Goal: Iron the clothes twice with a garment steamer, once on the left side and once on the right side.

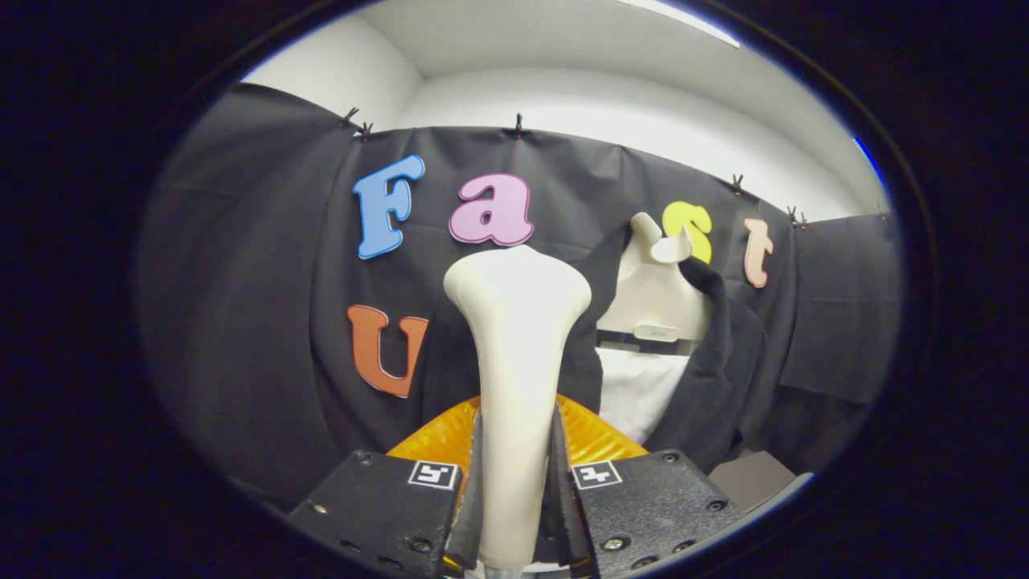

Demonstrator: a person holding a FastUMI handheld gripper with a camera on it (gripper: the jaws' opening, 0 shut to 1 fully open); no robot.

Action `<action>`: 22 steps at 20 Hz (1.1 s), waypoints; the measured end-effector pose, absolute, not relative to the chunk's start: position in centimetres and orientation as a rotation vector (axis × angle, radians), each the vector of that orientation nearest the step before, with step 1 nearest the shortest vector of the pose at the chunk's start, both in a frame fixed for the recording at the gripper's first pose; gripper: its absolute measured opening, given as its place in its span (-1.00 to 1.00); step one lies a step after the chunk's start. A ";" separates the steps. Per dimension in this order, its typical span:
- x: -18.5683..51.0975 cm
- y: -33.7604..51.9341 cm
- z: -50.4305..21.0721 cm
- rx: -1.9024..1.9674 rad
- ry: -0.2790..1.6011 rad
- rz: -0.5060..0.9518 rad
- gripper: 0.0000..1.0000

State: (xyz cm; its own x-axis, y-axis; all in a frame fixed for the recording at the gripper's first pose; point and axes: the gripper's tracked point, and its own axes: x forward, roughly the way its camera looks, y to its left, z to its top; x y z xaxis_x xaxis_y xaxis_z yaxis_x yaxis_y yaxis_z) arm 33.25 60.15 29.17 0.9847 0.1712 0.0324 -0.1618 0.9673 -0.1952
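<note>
Cream steamer (517,354), black garment (715,362), white mannequin (655,297)

The garment steamer (517,338) stands upright between the gripper (514,490) fingers; the jacket (715,362) hangs beyond, to its right.

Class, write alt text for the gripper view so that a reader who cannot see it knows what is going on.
The gripper is shut on a cream garment steamer, both fingers pressing its handle, head upright. Beyond it, a dark jacket hangs open on a pale mannequin form, over white fabric, against the black cloth wall.
</note>
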 end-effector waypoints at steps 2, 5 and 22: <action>33.4 60.0 28.5 -0.200 -0.042 0.160 -0.23; 33.4 60.4 27.0 -0.216 -0.033 0.168 -0.23; 32.8 57.4 16.3 -0.224 0.101 0.110 -0.23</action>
